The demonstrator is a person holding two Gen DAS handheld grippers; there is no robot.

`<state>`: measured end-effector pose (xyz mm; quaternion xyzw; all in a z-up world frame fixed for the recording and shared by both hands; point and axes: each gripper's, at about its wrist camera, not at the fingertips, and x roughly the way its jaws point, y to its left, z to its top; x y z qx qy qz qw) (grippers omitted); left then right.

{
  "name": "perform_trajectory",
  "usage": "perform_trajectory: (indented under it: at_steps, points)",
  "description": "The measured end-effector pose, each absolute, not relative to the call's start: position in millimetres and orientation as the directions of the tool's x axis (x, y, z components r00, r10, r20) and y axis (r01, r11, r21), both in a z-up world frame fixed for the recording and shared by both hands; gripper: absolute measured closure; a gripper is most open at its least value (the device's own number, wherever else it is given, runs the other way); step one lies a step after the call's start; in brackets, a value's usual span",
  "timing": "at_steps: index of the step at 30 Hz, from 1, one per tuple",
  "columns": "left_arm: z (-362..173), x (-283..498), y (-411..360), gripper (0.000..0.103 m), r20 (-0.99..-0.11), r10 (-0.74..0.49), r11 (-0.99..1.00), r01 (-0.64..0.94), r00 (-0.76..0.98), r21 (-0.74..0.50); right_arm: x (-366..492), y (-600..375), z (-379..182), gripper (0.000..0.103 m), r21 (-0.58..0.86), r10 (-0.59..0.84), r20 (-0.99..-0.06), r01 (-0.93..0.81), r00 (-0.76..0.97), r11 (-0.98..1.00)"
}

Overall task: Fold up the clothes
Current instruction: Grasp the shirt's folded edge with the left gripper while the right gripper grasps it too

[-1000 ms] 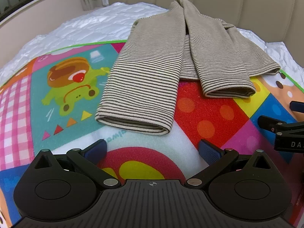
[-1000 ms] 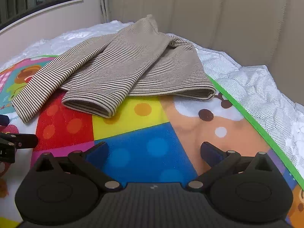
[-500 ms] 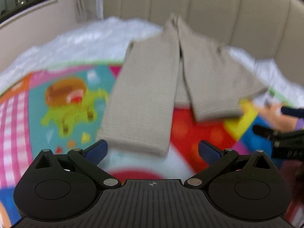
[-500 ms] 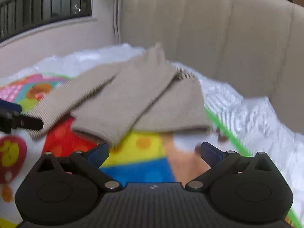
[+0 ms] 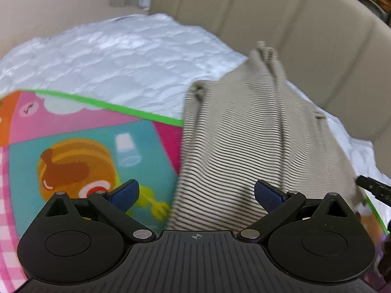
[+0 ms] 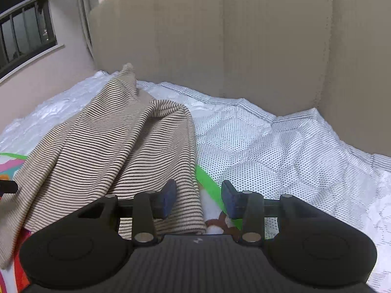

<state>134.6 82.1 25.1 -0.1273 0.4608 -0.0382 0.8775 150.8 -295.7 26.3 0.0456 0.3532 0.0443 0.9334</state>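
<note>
A beige top with thin dark stripes (image 5: 232, 146) lies folded lengthwise, sleeves laid in, across the far edge of a colourful play mat (image 5: 73, 134). My left gripper (image 5: 196, 194) is open wide, low over the garment's left half, with one fingertip over the mat and the other over the cloth. My right gripper (image 6: 199, 199) is open with a narrower gap, at the striped top's (image 6: 110, 151) right edge. That hem and the mat's green border (image 6: 207, 185) show between its fingers. Nothing is held.
The mat lies on a white quilted bed cover (image 6: 281, 146). A beige padded headboard (image 6: 244, 36) rises close behind. A barred window (image 6: 22, 34) is at the far left. The other gripper's tip (image 5: 374, 188) shows at the right edge of the left wrist view.
Both grippers moved forward from the sleeve cuffs to the garment's sides near the headboard. The right gripper's fingers have come closer together; the left stays wide.
</note>
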Motion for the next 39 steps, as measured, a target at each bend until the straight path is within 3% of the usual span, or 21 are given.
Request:
perform_trajectory:
  at_steps: [7, 11, 14, 15, 18, 23, 30, 33, 34, 36, 37, 39]
  points:
    - [16.3, 157.6, 81.6, 0.014, -0.805, -0.211, 0.961, -0.033, 0.554, -0.275, 168.8, -279.1, 13.7, 0.064, 0.088, 0.141, -0.687, -0.112, 0.713, 0.99]
    - [17.2, 152.0, 51.3, 0.022, -0.814, -0.237, 0.97, 0.083, 0.529, -0.229, 165.0, -270.7, 15.6, 0.089, 0.093, 0.197, -0.695, -0.185, 0.691, 0.978]
    - [17.4, 143.0, 39.7, 0.04, -0.818, -0.225, 0.974, 0.15, 0.529, -0.171, 152.2, -274.7, 21.6, 0.094, 0.111, 0.223, -0.702, -0.205, 0.677, 0.972]
    - [19.0, 141.2, 42.2, 0.05, -0.82, -0.234, 0.972, 0.151, 0.522, -0.181, 145.8, -278.0, 24.7, 0.095, 0.127, 0.238, -0.705, -0.21, 0.668, 0.969]
    - [27.6, 135.6, 62.5, 0.066, -0.825, -0.294, 0.955, 0.121, 0.483, -0.27, 120.0, -289.3, 32.4, 0.096, 0.187, 0.295, -0.714, -0.232, 0.635, 0.954]
    - [36.2, 107.7, 80.9, 0.075, -0.842, -0.327, 0.945, 0.146, 0.429, -0.292, 63.5, -292.5, 38.1, 0.097, 0.295, 0.401, -0.75, -0.276, 0.526, 0.915]
    - [46.8, 70.0, 96.6, 0.075, -0.86, -0.374, 0.919, 0.26, 0.346, -0.295, 23.6, -296.6, 46.7, 0.097, 0.387, 0.486, -0.771, -0.302, 0.412, 0.871]
    - [54.6, 70.7, 106.1, 0.073, -0.849, -0.388, 0.915, 0.263, 0.36, -0.307, 22.0, -307.8, 55.0, 0.094, 0.396, 0.481, -0.734, -0.272, 0.479, 0.877]
    - [56.0, 73.0, 110.5, 0.069, -0.837, -0.397, 0.914, 0.245, 0.377, -0.323, 23.6, -311.6, 58.4, 0.093, 0.394, 0.473, -0.718, -0.261, 0.511, 0.881]
    - [57.6, 78.4, 117.5, 0.048, -0.81, -0.42, 0.907, 0.181, 0.409, -0.379, 28.2, -315.3, 61.6, 0.089, 0.379, 0.447, -0.701, -0.24, 0.556, 0.894]
    - [56.5, 82.4, 116.7, 0.043, -0.803, -0.428, 0.903, 0.162, 0.415, -0.397, 31.2, -315.1, 61.3, 0.087, 0.366, 0.429, -0.7, -0.23, 0.571, 0.902]
    - [52.4, 91.4, 109.1, 0.028, -0.803, -0.426, 0.904, 0.153, 0.417, -0.4, 37.1, -314.8, 60.6, 0.07, 0.339, 0.394, -0.697, -0.208, 0.599, 0.917]
